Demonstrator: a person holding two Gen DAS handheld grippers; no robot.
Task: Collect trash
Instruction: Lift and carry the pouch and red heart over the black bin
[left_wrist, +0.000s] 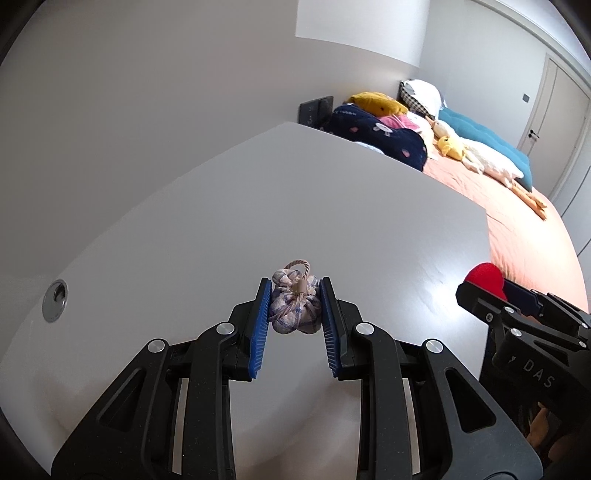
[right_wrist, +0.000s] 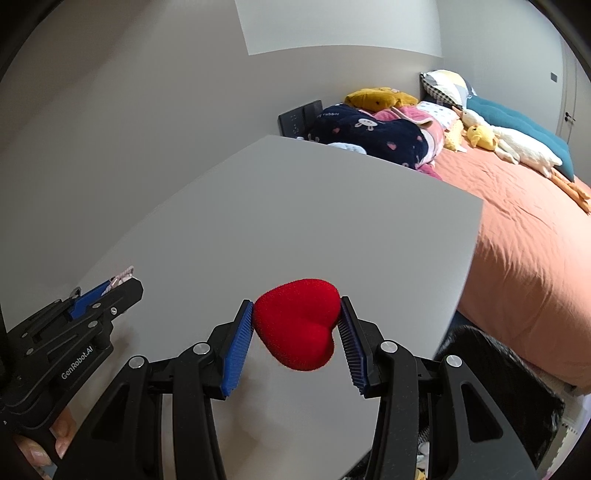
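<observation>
My left gripper (left_wrist: 294, 295) is shut on a small checked cloth pouch (left_wrist: 294, 308) with a pink drawstring loop, held above the white desk (left_wrist: 258, 206). My right gripper (right_wrist: 297, 317) is shut on a red heart-shaped sponge (right_wrist: 299, 325), also above the desk (right_wrist: 295, 221) near its right edge. In the left wrist view the right gripper (left_wrist: 491, 286) shows at the right with the red heart (left_wrist: 484, 274) between its blue pads. At the left edge of the right wrist view is the left gripper (right_wrist: 118, 284), with a bit of the pouch (right_wrist: 123, 275) peeking out.
A black-lined trash bin (right_wrist: 491, 391) stands below the desk's right edge. A bed with an orange sheet (right_wrist: 528, 236) fills the right, with pillows, blankets and plush ducks (right_wrist: 509, 144). A round cable grommet (left_wrist: 55, 301) sits in the desk at the left. A wall (left_wrist: 129, 110) runs behind the desk.
</observation>
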